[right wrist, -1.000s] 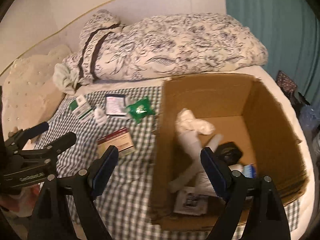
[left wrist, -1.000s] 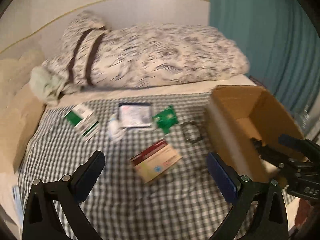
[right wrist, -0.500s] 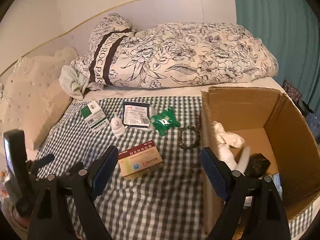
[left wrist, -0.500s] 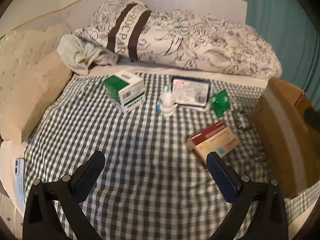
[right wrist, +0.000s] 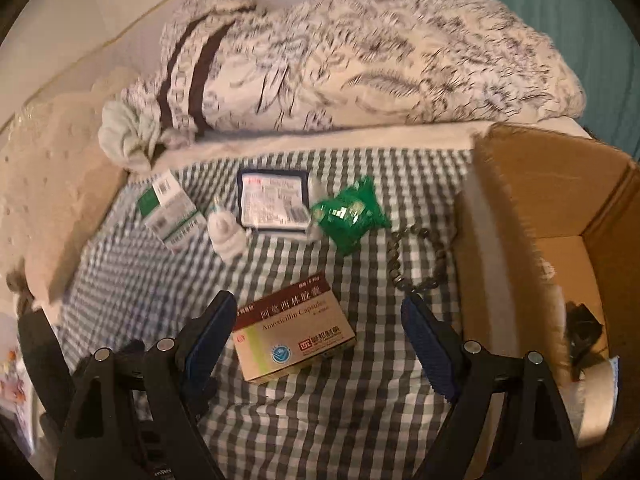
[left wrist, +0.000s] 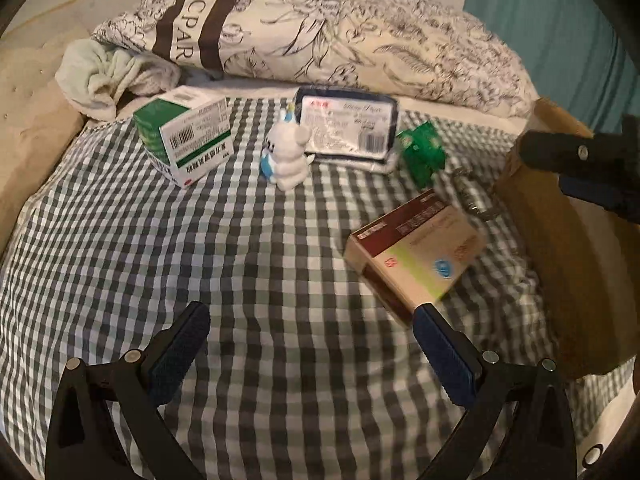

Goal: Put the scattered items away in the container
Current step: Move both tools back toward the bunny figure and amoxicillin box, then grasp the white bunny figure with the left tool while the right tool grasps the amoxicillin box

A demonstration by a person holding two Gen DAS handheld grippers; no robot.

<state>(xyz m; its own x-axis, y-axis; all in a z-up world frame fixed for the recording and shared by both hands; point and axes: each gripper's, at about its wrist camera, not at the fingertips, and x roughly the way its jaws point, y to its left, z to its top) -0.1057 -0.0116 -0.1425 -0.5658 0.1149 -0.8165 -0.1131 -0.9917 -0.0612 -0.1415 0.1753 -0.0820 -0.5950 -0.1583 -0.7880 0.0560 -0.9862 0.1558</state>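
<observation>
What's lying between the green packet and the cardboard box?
A dark bead bracelet lies on the checked cloth between the green packet and the cardboard box; the right wrist view shows it clearest.

Two medicine boxes on the checked bedspread: one green-and-white box, one red-and-tan box. One flat packet with a dark border. One green foil pouch. One small white figurine. One bead bracelet. One cardboard container. One rolled floral duvet. One pale green towel.
</observation>
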